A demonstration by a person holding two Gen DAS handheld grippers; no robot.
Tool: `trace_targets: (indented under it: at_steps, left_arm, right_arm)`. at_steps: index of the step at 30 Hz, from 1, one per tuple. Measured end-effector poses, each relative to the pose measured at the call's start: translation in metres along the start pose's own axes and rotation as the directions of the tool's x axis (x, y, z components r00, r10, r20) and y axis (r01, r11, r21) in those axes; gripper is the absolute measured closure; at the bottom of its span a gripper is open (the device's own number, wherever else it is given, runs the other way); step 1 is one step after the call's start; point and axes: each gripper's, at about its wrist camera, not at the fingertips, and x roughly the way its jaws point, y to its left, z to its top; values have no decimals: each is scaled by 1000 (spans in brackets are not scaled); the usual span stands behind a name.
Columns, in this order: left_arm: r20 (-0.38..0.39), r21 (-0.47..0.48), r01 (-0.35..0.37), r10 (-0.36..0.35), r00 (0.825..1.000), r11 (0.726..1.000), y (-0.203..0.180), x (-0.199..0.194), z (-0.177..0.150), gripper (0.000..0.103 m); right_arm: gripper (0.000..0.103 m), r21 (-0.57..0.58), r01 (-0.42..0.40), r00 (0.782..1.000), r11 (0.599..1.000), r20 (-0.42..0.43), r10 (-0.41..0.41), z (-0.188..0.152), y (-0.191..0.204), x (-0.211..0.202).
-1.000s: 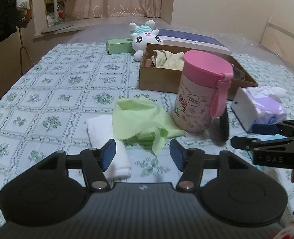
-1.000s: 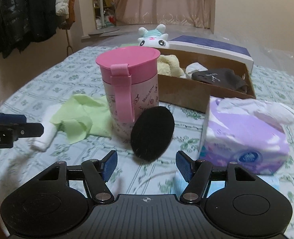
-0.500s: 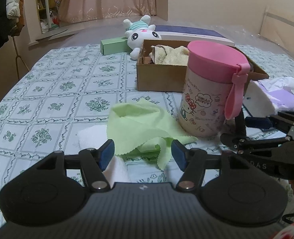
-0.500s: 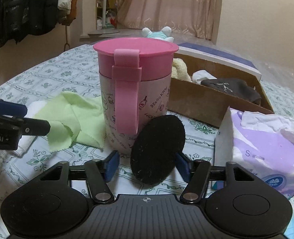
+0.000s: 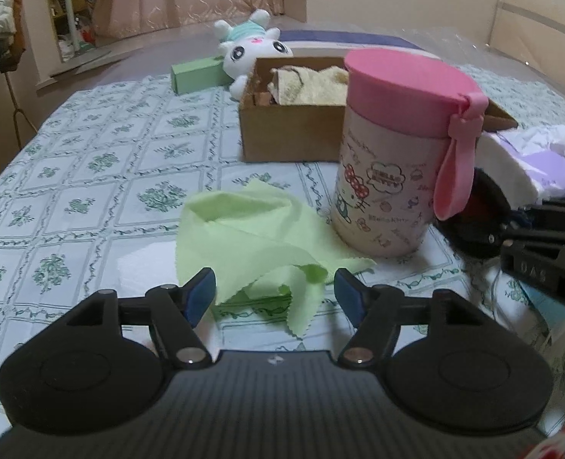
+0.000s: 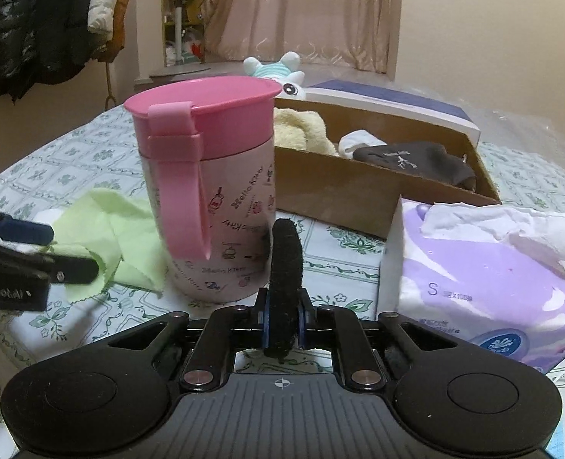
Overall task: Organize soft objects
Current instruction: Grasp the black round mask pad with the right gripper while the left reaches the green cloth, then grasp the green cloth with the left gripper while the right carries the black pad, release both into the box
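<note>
Our right gripper [image 6: 283,319] has just been closing, and now its blue pads squeeze a black round pad [image 6: 285,267] from both sides, so that we see it edge-on, standing upright between the jaws. It sits just in front of the pink-lidded Hello Kitty cup [image 6: 213,206], at the foot of it, on the flowered bedsheet [image 5: 91,176].

Our left gripper [image 5: 275,290] has just been opening; its jaws stand wide apart with nothing pressed between them. They hover over the near edge of a light green cloth [image 5: 244,237], which lies crumpled on the sheet to the left of the cup and partly over a white folded towel [image 5: 145,267].

Behind the cup we see a brown cardboard box [image 6: 359,191] with a cream towel [image 6: 301,130], a white sock and a dark grey garment [image 6: 416,157] inside. A purple tissue pack [image 6: 473,267] stands to the right of the gripper, and a white plush rabbit [image 5: 252,49] lies behind the box.
</note>
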Motion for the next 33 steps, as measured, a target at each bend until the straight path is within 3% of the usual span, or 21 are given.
trace_targets:
  at_steps: [7,15,18,20,23,28,33]
  left_arm:
    - [-30,48,3,-2,1000,999,-8,15,-7,37]
    - [-35,18,15,-14,999,1000,-3,34,0,35]
    - [-23,7,16,-16,1000,1000,0,38,2,45]
    - [-13,4,30,-30,999,1000,3,37,4,68]
    - [-17,-12,55,-55,998,998,9,37,7,94]
    - [-29,-5,67,-67,997,998,12,33,10,100]
    - [12,25,68,-69,998,997,22,15,22,100]
  right_arm:
    - [90,28,-9,1000,1000,-2,9,0,-6,-1]
    - [90,49,-10,1000,999,-2,10,-1,-10,0]
    - [90,48,-12,1000,999,0,12,0,-9,0]
    - [90,46,-18,1000,999,2,18,1,-10,-1]
    - [90,38,-24,1000,999,8,24,3,-10,-2]
    - [91,30,-35,999,999,25,34,12,-14,-11]
    - [91,12,-46,997,999,56,45,26,-20,-26]
